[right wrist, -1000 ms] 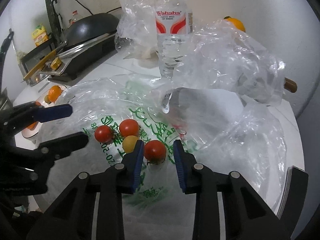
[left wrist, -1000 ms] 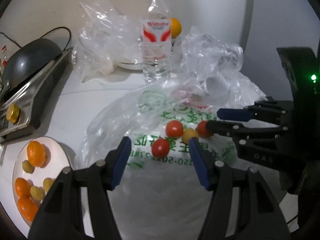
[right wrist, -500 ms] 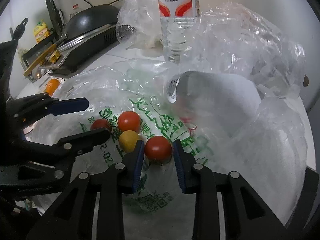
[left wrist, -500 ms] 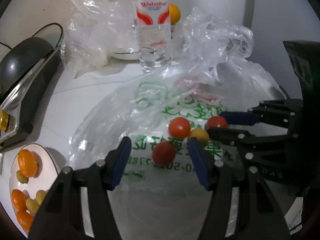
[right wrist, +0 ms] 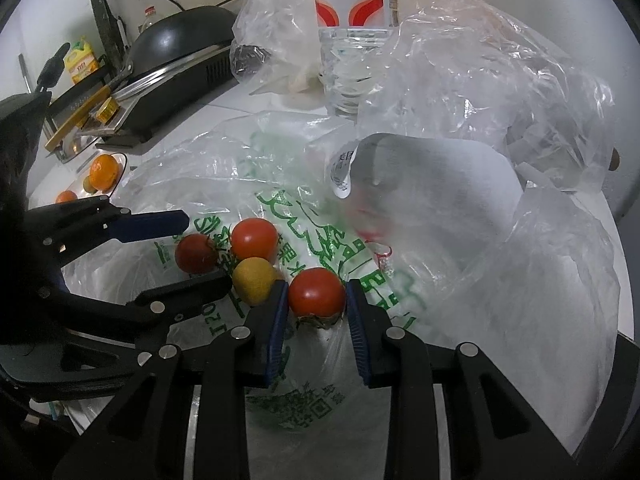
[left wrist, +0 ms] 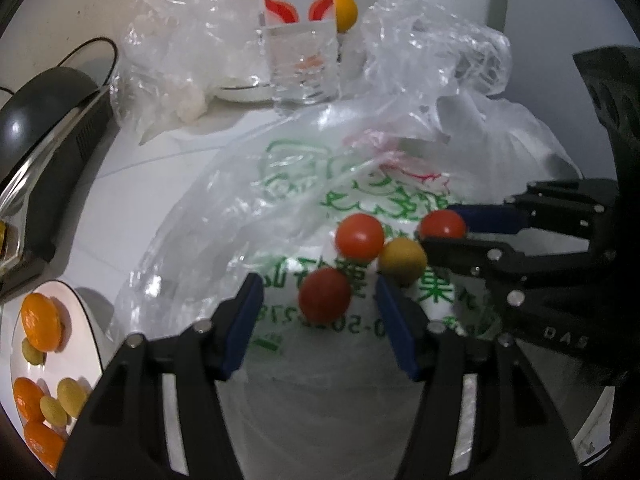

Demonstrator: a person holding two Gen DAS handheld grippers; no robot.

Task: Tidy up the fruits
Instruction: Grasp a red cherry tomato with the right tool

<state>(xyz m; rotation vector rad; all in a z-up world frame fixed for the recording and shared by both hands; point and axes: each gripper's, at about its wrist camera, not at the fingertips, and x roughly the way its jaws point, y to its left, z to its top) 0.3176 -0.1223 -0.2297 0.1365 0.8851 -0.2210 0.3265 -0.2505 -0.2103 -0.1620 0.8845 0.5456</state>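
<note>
Red and yellow cherry tomatoes, four in all, are seen lying together on a flattened printed plastic bag [left wrist: 304,208] in the middle of the table [left wrist: 132,184]. The right gripper [right wrist: 316,304] is clamped on the red tomato at the right [right wrist: 317,297], whose sides are pressed by both blue pads. The left gripper [left wrist: 320,300] is set around the red tomato at the left [left wrist: 325,294]; its jaws are closing, but gaps are visible on both sides, so no grip is made yet. Between these two, a far red tomato [left wrist: 359,236] and a yellow tomato [left wrist: 401,255] lie untouched. At the near left, a white plate [left wrist: 86,320] is already loaded with mandarins [left wrist: 41,321] and small green fruits [left wrist: 60,400], which suggests that part of the sorting is done. An orange [left wrist: 345,10] is seen at the far side behind a water bottle [left wrist: 298,32], beside crumpled clear bags [left wrist: 432,56]. The task is judged to be roughly midway: all four tomatoes remain on the bag, and the orange may also need placing.
</note>
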